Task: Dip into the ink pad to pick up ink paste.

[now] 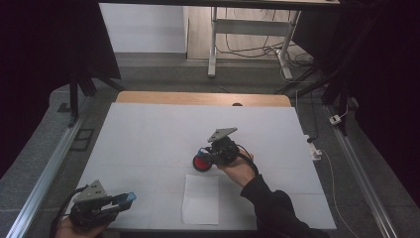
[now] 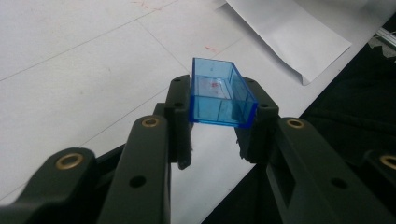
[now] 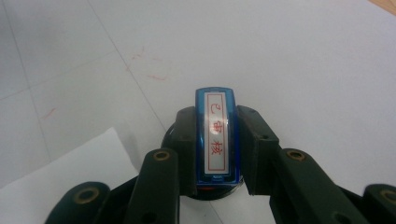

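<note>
My left gripper [image 1: 123, 200] rests near the table's front left corner, shut on a clear blue rectangular cap [image 1: 131, 197]. In the left gripper view the cap [image 2: 219, 95] sits crosswise between the pads, its open side up. At mid-table my right gripper [image 1: 206, 154] is shut on a blue stamp [image 3: 217, 140] with a white label printed in red characters. The stamp is directly over a round black ink pad [image 1: 201, 163] with a red centre; whether it touches the pad I cannot tell. The pad's black rim [image 3: 168, 137] peeks out beside my right gripper's [image 3: 217, 116] fingers.
A white sheet of paper [image 1: 200, 199] lies just in front of the ink pad, near the front edge. The table [image 1: 148, 134] has a white cover with faint red marks; a wooden strip [image 1: 198, 97] runs along its far edge. Metal rails flank both sides.
</note>
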The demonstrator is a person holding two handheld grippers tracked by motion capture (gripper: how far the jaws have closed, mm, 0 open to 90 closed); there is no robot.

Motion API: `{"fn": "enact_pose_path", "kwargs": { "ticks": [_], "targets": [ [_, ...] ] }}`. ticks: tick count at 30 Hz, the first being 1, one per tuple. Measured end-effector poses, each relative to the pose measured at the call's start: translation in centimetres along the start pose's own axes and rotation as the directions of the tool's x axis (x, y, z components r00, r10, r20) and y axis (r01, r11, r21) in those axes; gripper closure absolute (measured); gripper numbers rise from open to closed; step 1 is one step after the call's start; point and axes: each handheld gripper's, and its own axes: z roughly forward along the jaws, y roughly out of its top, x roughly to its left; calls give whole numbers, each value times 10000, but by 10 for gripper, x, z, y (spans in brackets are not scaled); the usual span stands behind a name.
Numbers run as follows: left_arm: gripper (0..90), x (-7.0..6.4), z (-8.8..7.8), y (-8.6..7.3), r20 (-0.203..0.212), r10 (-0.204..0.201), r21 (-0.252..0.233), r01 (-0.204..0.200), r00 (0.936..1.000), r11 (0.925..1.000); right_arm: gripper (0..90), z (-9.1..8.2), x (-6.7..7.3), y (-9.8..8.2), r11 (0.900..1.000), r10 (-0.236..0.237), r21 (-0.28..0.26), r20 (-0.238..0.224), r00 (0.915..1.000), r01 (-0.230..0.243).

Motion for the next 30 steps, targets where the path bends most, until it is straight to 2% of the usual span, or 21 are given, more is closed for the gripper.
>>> {"fn": "enact_pose_path", "kwargs": {
  "ticks": [6, 15, 27, 30],
  "targets": [
    [680, 0, 0, 0, 14, -10, 4, 10, 10000, 10000, 705, 7, -2, -1, 9997, -18, 259, 46, 10000, 16],
    [680, 0, 0, 0, -3, 8, 52, -8, 10000, 10000, 707, 12, -5, 2, 9980, 495, 392, -84, 9987, -492],
    [681, 0, 1, 1, 7, 24, 91, -24, 10000, 10000, 707, 15, 1, 6, 9983, 191, 549, 188, 9996, -201],
    [680, -1, 1, 1, 8, 37, 99, -37, 10000, 9999, 708, 15, -3, 4, 9978, 478, 455, -8, 9989, -477]
  ]
}}
